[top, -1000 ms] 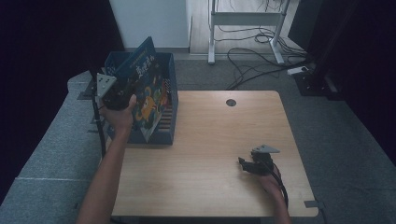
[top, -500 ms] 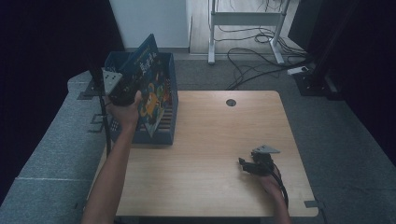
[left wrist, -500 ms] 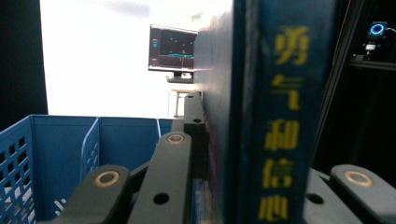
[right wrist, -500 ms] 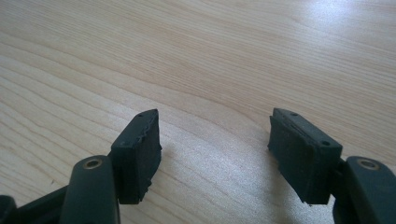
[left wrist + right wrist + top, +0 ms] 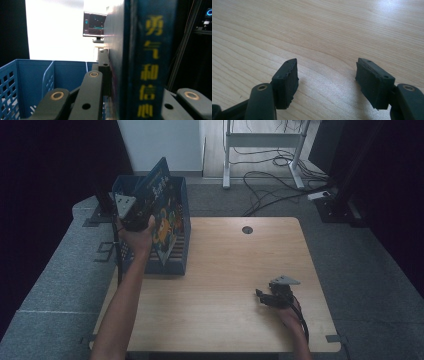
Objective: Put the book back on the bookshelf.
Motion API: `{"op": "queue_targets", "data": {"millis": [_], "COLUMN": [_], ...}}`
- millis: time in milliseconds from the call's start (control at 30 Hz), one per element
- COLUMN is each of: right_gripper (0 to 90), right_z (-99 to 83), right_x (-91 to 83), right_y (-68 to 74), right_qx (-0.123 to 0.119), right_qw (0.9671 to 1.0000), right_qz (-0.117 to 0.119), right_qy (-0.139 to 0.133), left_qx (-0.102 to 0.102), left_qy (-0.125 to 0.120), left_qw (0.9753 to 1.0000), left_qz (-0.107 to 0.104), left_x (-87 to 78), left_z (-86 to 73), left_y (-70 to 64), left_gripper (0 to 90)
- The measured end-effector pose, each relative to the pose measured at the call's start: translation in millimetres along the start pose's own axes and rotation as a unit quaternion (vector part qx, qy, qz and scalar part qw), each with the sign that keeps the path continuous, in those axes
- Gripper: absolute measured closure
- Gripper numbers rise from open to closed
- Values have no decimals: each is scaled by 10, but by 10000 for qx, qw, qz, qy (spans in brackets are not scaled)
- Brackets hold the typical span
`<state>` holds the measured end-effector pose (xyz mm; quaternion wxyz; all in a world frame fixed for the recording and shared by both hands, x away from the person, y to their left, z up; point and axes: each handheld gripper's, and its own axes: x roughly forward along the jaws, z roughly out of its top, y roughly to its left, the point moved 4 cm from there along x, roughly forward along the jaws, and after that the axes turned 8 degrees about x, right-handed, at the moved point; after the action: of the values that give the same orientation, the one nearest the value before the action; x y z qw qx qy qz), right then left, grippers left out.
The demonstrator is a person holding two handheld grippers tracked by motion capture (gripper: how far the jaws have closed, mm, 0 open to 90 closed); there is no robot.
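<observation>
Left gripper [image 5: 134,215] raised over the blue crate [image 5: 181,251] at the table's [image 5: 225,270] left edge, jaws clamped on a dark blue book [image 5: 156,185]; book held upright and tilted, lower part down inside the crate, top corner sticking out above the rim; in the left gripper view, spine [image 5: 150,62] with yellow characters pinched between the two black jaws, one jaw flat against the cover, the other at the spine's far side; crate wall [image 5: 32,82] and a divider seen behind and below; a second book with a bright cartoon cover [image 5: 167,227] standing in the crate just beside the held one, near the hand [image 5: 136,236].

Right gripper [image 5: 272,296] resting low on the bare wood near the table's right front, well apart from the crate; jaws spread wide with nothing between them; pads [image 5: 287,80] hovering just above the grain, shadow beneath; grey plate on top; cable trailing back along the wrist.
</observation>
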<state>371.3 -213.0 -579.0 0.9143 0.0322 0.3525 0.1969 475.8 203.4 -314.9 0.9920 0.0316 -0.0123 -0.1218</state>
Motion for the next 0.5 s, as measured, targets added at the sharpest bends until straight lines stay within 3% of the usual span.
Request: {"op": "queue_targets", "data": {"millis": [500], "right_gripper": [334], "right_z": [-3], "right_x": [-4], "right_y": [0], "right_qx": [1], "right_qw": [10000], "right_qz": [2], "right_qy": [4], "left_qx": [32], "left_qy": [-127], "left_qw": [9996], "left_qz": [241], "left_x": [96], "left_z": [-40], "left_y": [-22], "left_gripper": [819]}}
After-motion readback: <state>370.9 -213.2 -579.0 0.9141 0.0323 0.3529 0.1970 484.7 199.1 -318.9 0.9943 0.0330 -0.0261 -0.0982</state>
